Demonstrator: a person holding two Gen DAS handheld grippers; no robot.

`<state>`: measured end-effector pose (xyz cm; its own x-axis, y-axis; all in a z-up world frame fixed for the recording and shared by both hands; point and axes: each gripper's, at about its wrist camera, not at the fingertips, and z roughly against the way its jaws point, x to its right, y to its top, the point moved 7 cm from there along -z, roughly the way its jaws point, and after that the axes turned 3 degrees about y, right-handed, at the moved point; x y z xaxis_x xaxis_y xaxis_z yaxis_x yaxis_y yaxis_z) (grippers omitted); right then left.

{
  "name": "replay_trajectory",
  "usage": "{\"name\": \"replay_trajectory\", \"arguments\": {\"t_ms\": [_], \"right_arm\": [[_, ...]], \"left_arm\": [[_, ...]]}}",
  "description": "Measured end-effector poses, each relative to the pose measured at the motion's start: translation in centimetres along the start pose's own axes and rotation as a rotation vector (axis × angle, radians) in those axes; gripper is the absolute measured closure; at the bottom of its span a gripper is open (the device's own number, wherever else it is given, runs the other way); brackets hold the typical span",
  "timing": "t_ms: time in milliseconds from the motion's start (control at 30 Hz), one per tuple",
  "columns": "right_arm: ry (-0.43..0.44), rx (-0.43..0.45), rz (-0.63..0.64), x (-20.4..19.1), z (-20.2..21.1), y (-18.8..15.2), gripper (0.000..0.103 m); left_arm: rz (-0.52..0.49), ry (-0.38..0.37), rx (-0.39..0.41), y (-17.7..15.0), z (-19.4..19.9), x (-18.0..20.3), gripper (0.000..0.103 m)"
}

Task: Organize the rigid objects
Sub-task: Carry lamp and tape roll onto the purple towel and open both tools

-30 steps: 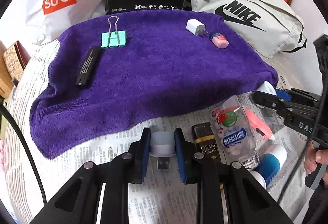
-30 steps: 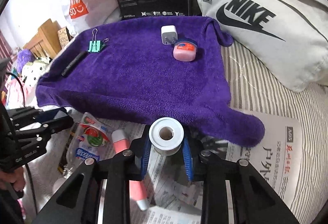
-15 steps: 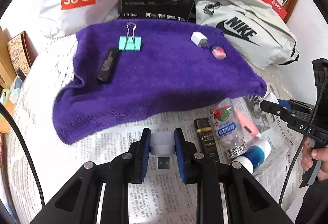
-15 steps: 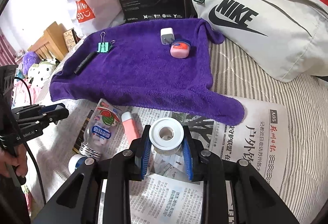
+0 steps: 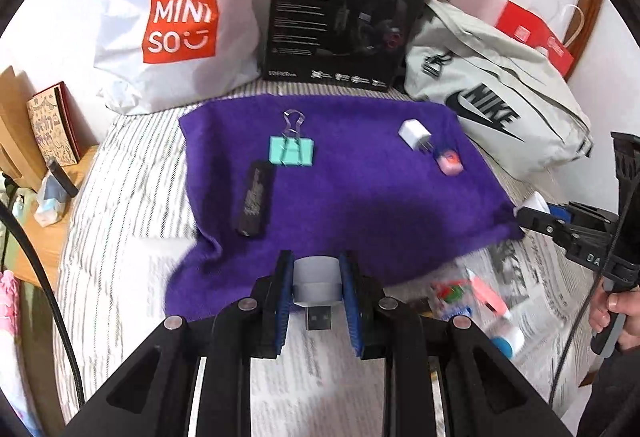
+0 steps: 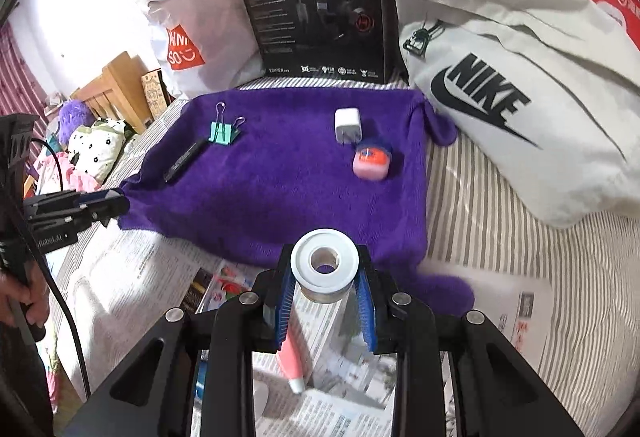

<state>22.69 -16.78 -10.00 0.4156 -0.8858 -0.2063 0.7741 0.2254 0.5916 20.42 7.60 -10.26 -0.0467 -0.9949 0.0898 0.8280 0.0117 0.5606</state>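
Note:
My left gripper (image 5: 317, 273) is shut on a small grey USB light (image 5: 316, 283), its plug pointing back at the camera, held over the near edge of the purple towel (image 5: 360, 193). My right gripper (image 6: 323, 277) is shut on a white tape roll (image 6: 323, 262), also raised above the towel's (image 6: 288, 181) near edge. On the towel lie a teal binder clip (image 5: 291, 150), a black stick (image 5: 255, 199), a white charger plug (image 5: 415, 134) and a pink jar (image 5: 450, 162). The right gripper shows at the right edge of the left wrist view (image 5: 532, 215).
Newspaper (image 6: 132, 277) covers the striped bed, with a clear bottle (image 5: 450, 293), a pink tube (image 5: 490, 295) and a blue-capped item (image 5: 506, 343) on it. Behind the towel stand a white shopping bag (image 5: 176, 21), a black headset box (image 5: 344, 13) and a grey Nike bag (image 6: 520, 85).
Both grippers have risen with their objects and moved toward the towel. The bottles and newspaper items have dropped lower in both views.

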Motion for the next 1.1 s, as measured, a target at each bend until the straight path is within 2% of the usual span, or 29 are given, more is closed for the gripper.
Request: {"name": "replay_trajectory", "arguments": {"t_ms": [500,867,1100], "right_arm": [[-0.033,-0.078,-0.006,3.4,-5.9,3.0,0.075],[-0.06,-0.109,0.054,3.0,-9.2,3.8,0.075],[-0.08,-0.118,0.098,2.7,-10.1,4.0,0.075]], "left_arm": [[-0.003,0.0,-0.05,3.2,-5.3,-1.0,0.08],[0.003,-0.017,-0.067,4.4,-8.2,-1.1,0.08],[-0.022,0.014,-0.067,5.5,-10.4,-1.2,0.08]]}}
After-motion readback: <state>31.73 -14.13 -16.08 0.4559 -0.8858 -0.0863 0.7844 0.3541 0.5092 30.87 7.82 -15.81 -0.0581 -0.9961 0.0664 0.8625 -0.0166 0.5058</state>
